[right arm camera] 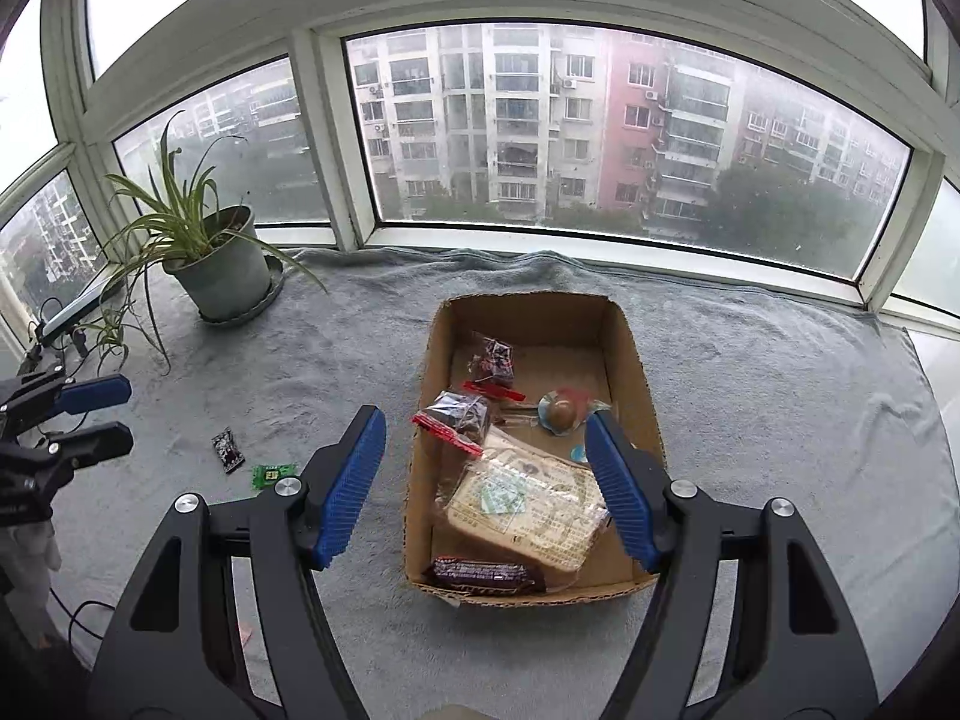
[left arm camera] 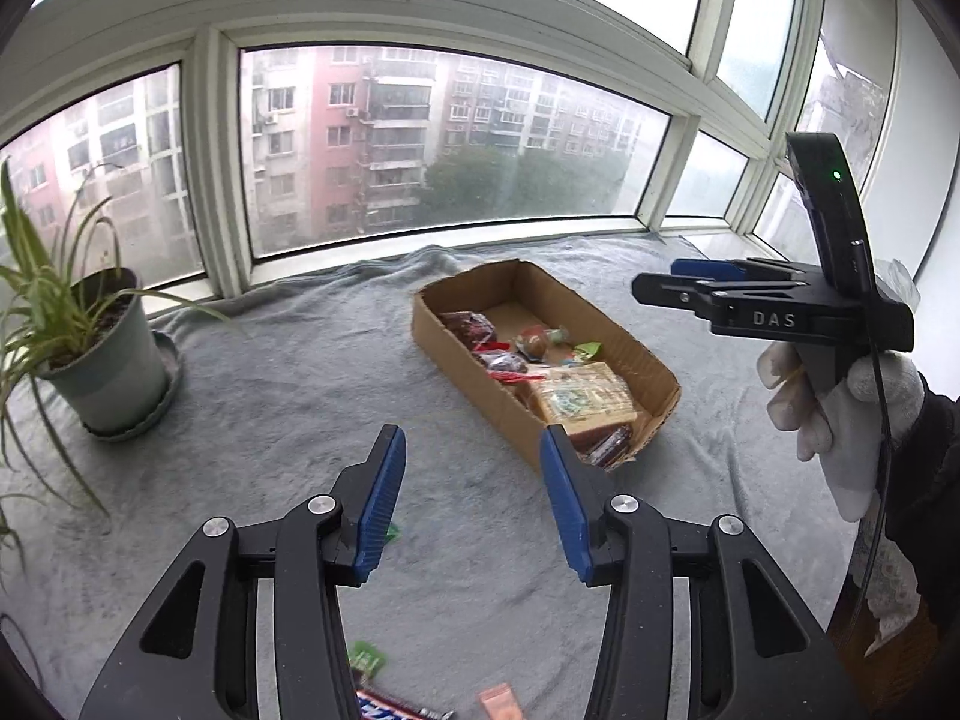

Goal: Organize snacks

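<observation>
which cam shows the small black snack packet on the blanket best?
Right wrist view: the black packet lies in plain sight on the grey blanket, left of the cardboard box. The left wrist view doesn't show it; only other wrappers peek out around its own fingers.

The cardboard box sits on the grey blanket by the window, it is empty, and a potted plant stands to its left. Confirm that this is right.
One thing is wrong: the cardboard box is not empty. The right wrist view shows several snacks in it, among them a large clear-wrapped pack and a dark bar at the near end. The rest holds: it sits on the grey blanket by the window, and the potted plant stands to its left.
</observation>
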A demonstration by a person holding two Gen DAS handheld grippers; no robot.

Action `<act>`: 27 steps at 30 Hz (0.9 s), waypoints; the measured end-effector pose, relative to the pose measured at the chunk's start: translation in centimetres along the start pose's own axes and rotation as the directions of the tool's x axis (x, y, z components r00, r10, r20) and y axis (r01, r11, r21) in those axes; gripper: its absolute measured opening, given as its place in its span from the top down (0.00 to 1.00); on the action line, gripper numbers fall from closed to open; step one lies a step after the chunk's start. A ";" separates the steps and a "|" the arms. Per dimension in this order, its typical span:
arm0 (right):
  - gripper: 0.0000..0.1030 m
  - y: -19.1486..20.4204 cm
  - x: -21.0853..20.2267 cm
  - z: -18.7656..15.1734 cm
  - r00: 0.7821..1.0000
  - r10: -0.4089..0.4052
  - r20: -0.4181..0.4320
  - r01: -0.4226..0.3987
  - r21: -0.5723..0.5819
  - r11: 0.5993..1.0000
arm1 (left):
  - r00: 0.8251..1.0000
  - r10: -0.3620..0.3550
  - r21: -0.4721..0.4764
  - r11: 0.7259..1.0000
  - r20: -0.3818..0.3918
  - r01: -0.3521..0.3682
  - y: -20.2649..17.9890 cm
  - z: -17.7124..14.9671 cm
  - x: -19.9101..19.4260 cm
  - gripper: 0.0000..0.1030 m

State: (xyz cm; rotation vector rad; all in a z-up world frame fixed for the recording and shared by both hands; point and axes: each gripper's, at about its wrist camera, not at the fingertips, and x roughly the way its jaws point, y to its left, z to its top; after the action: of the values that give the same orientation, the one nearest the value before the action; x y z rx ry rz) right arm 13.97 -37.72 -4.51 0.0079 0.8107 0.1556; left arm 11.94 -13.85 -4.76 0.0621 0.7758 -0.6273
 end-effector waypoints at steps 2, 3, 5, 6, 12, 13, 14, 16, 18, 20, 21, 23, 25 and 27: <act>0.30 1.0 -0.4 -0.7 1.000 0.026 -0.007 -0.026 -0.010 1.000 | 1.000 0.030 -0.022 0.999 0.006 -0.030 1.6 -0.6 -1.1 0.56; 0.30 1.6 -0.6 -1.1 0.999 0.036 -0.011 -0.037 -0.015 0.999 | 0.999 0.046 -0.033 0.998 0.009 -0.046 2.4 -0.9 -1.8 0.56; 0.30 2.8 -0.9 -2.3 0.998 0.066 -0.021 -0.066 -0.026 0.997 | 0.997 0.073 -0.058 0.996 0.008 -0.072 3.9 -1.8 -2.8 0.56; 0.30 3.5 -1.0 -2.9 0.996 0.082 -0.032 -0.083 -0.034 0.996 | 0.997 0.083 -0.074 0.994 0.007 -0.082 4.6 -2.4 -3.4 0.56; 0.30 9.0 -0.4 -7.0 0.978 0.179 -0.109 -0.189 -0.093 0.977 | 0.992 0.117 -0.152 0.981 -0.043 -0.122 7.3 -6.3 -4.8 0.55; 0.30 10.0 -0.1 -7.6 0.973 0.194 -0.121 -0.207 -0.100 0.973 | 0.992 0.114 -0.164 0.979 -0.061 -0.122 7.5 -7.1 -4.6 0.55; 0.30 10.9 0.2 -8.1 0.969 0.208 -0.134 -0.223 -0.107 0.969 | 0.991 0.111 -0.176 0.977 -0.080 -0.124 7.6 -7.9 -4.5 0.55; 0.30 12.8 1.1 -9.3 0.958 0.236 -0.166 -0.257 -0.122 0.959 | 0.989 0.103 -0.202 0.972 -0.108 -0.124 7.7 -9.4 -4.2 0.55; 0.30 14.7 2.1 -10.3 0.945 0.258 -0.203 -0.289 -0.141 0.947 | 0.988 0.084 -0.234 0.966 -0.131 -0.113 7.5 -11.0 -3.9 0.55; 0.30 16.3 3.0 -11.2 0.932 0.277 -0.234 -0.316 -0.151 0.937 | 0.985 0.070 -0.249 0.962 -0.159 -0.109 6.9 -12.4 -3.2 0.55; 0.30 17.0 3.5 -11.5 0.924 0.290 -0.248 -0.333 -0.155 0.930 | 0.983 0.066 -0.252 0.962 -0.171 -0.109 6.7 -13.1 -2.9 0.55; 0.30 18.1 4.2 -12.1 0.911 0.310 -0.272 -0.358 -0.149 0.922 | 0.980 0.059 -0.258 0.960 -0.190 -0.108 6.4 -14.3 -2.5 0.55; 0.30 18.8 5.1 -12.4 0.893 0.341 -0.294 -0.389 -0.125 0.913 | 0.978 0.057 -0.264 0.958 -0.201 -0.110 6.3 -15.2 -2.2 0.57; 0.30 19.3 5.9 -12.5 0.882 0.356 -0.308 -0.404 -0.109 0.908 | 0.975 0.061 -0.277 0.954 -0.213 -0.120 6.3 -16.0 -1.9 0.61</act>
State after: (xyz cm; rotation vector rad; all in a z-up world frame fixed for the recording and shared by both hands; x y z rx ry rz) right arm 6.35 -18.42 -16.13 -0.0163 1.0745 0.6127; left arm 4.23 -3.34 -16.15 -0.1071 1.0497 -0.4189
